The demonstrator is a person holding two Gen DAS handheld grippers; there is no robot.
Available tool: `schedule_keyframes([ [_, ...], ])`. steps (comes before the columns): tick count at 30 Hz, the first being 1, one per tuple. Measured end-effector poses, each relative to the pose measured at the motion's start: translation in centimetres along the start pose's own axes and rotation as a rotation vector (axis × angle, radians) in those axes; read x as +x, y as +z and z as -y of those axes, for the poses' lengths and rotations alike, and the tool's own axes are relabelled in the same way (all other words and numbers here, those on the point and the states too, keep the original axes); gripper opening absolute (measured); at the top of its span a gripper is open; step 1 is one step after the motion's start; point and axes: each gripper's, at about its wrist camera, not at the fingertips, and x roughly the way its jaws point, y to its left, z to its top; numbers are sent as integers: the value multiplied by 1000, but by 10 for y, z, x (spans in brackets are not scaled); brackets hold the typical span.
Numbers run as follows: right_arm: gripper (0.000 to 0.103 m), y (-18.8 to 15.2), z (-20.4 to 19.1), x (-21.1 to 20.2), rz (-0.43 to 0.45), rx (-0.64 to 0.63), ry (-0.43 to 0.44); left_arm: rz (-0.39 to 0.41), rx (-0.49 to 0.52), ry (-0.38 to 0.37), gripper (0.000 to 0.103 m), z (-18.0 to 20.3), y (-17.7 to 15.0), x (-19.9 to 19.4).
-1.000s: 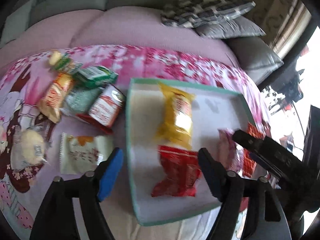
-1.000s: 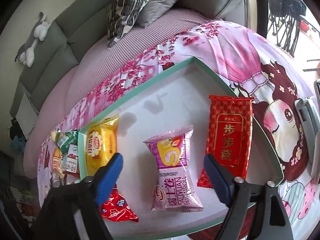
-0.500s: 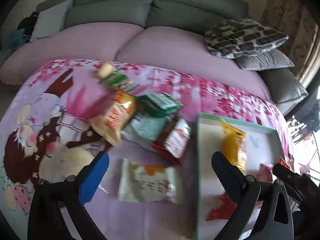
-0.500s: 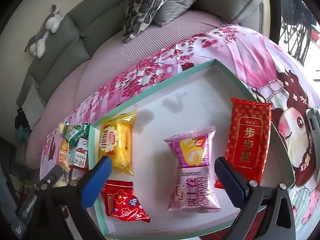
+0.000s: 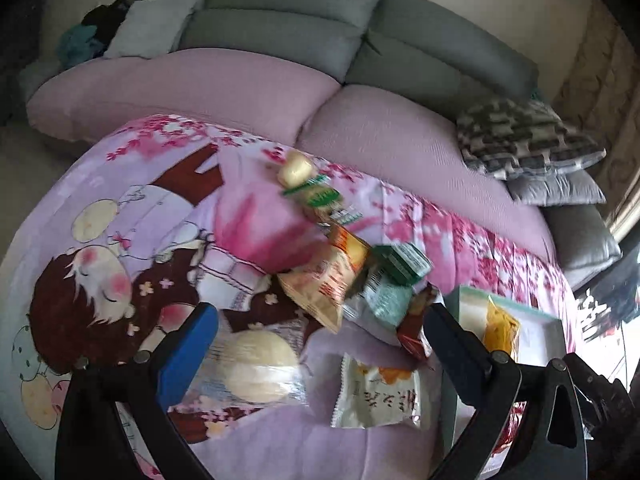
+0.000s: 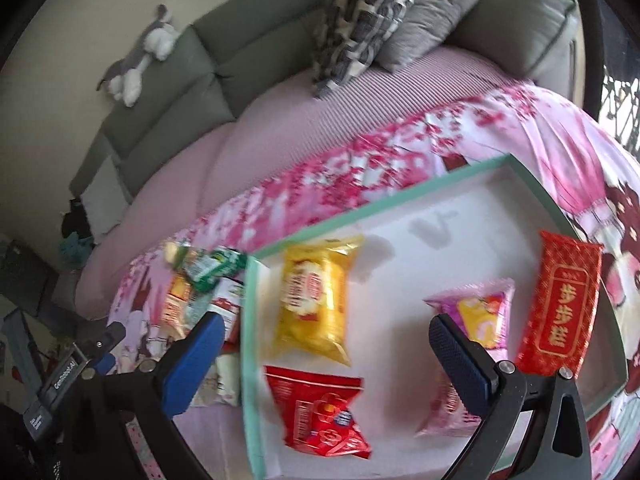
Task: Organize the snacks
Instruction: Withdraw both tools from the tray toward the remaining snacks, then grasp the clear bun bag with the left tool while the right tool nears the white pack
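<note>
Yellow snack packet [image 6: 314,300] lengthwise up tray [image 6: 360,216]

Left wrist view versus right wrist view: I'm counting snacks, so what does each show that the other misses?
Only the left wrist view shows the clear-wrapped round bun and the white packet's full face. Only the right wrist view shows the red packet, pink packet and long red packet in the tray. Both share the yellow packet, the loose pile and the patterned pillow.
</note>
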Motion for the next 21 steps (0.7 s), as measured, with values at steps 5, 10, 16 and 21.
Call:
schedule_keyframes([
  [5, 103, 2, -11, 3, 18, -7, 35, 17, -46, 31, 102, -19, 6, -8],
  [10, 103, 2, -24, 14, 4, -10, 71, 16, -65, 95, 102, -37, 9, -11],
  [16, 103, -1, -47, 30, -20, -61, 79, 29, -99, 118, 102, -59, 11, -17],
  [21, 103, -8, -77, 35, -24, -126, 116, 22, -137, 143, 102, -78, 12, -20],
])
